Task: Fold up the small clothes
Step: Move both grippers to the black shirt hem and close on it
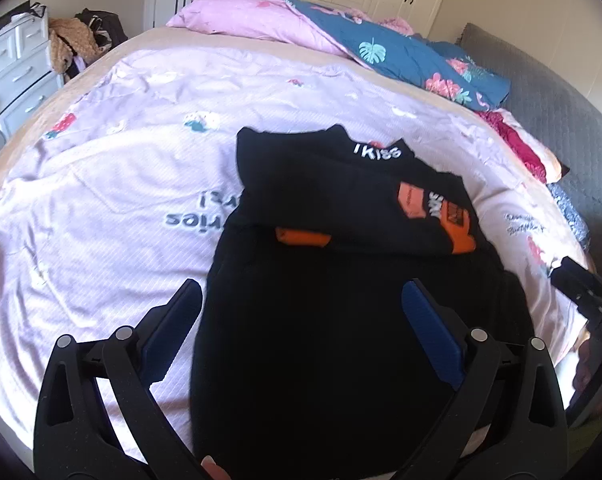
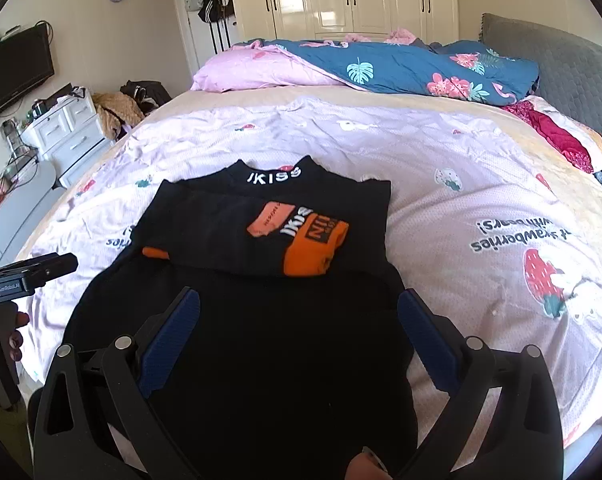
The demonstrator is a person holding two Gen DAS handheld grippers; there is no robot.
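Observation:
A small black top [image 1: 341, 312] with a white-lettered collar and orange-cuffed sleeves folded across its chest lies flat on the pink bed sheet [image 1: 101, 208]. It also shows in the right wrist view [image 2: 269, 320]. My left gripper [image 1: 303, 292] is open above the top's lower left part. My right gripper [image 2: 299, 300] is open above the top's lower middle. Both are empty. The right gripper's body shows at the right edge of the left wrist view [image 1: 589, 292], and the left gripper's body at the left edge of the right wrist view [image 2: 25, 276].
A blue floral duvet [image 2: 413, 68] and pink pillow [image 2: 253, 68] are heaped at the far side of the bed. A grey headboard [image 2: 561, 64] is on the right. White drawers [image 2: 69, 132] and piled clothes [image 2: 121, 112] stand left of the bed.

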